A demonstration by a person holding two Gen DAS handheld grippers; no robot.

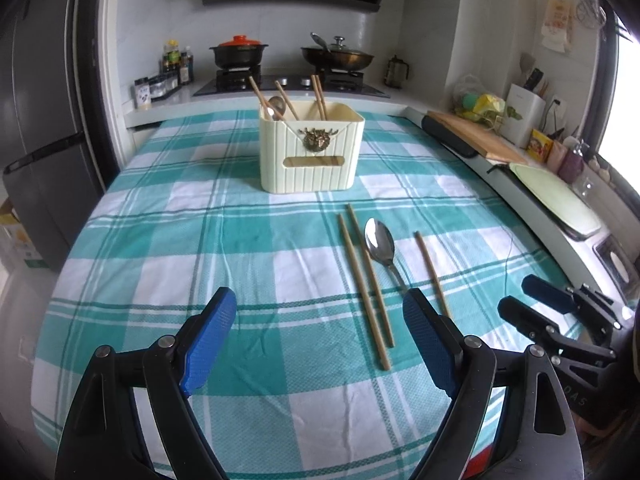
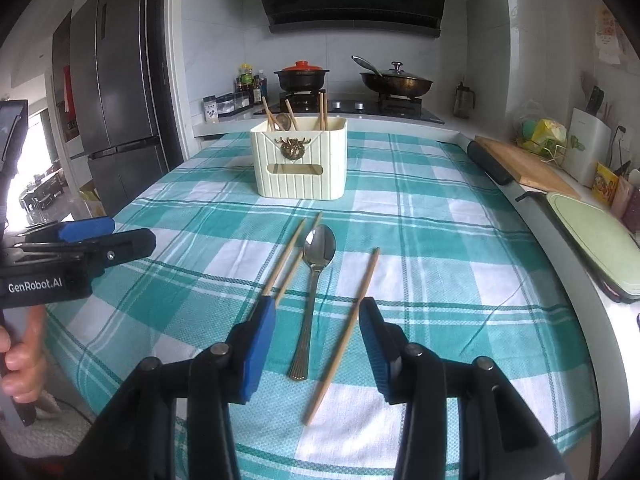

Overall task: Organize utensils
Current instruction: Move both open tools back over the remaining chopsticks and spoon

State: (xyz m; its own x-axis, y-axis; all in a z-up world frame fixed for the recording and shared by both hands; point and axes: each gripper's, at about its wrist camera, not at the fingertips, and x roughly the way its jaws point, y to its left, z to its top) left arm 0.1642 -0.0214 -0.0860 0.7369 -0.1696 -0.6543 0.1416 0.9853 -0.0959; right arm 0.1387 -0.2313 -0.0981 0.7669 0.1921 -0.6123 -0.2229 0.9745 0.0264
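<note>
Right wrist view: I am holding my right claw (image 2: 317, 330) low over the near part of the worktop (image 2: 460, 248), its blue pads spread wide apart and gripping nothing. Between the two pads, a steel spoon (image 2: 314, 276) is lying flat on the teal checked cloth, bowl pointing far and handle pointing near. Just to the right of it, a single chopstick (image 2: 344, 332) is lying at a slant, its near end reaching closer to me than the spoon's handle. To the left of the spoon, a pair of chopsticks (image 2: 290, 254) is resting side by side, their near ends disappearing behind my left pad.

From the left wrist view, my left claw (image 1: 320, 336) is hovering over bare cloth to the left of those utensils, its pads also standing wide apart and empty. The pair of chopsticks is lying just inside its right pad, and the spoon's handle is slipping behind that pad.

Farther off, toward the middle of the worktop, a cream ribbed utensil holder (image 2: 299, 160) is standing upright, well apart from the loose pieces. Several chopsticks and a spoon are leaning inside it.

Beyond the worktop, a stove (image 2: 360, 106) is carrying a red-lidded pot (image 2: 301, 74) and a wok (image 2: 396, 80).
</note>
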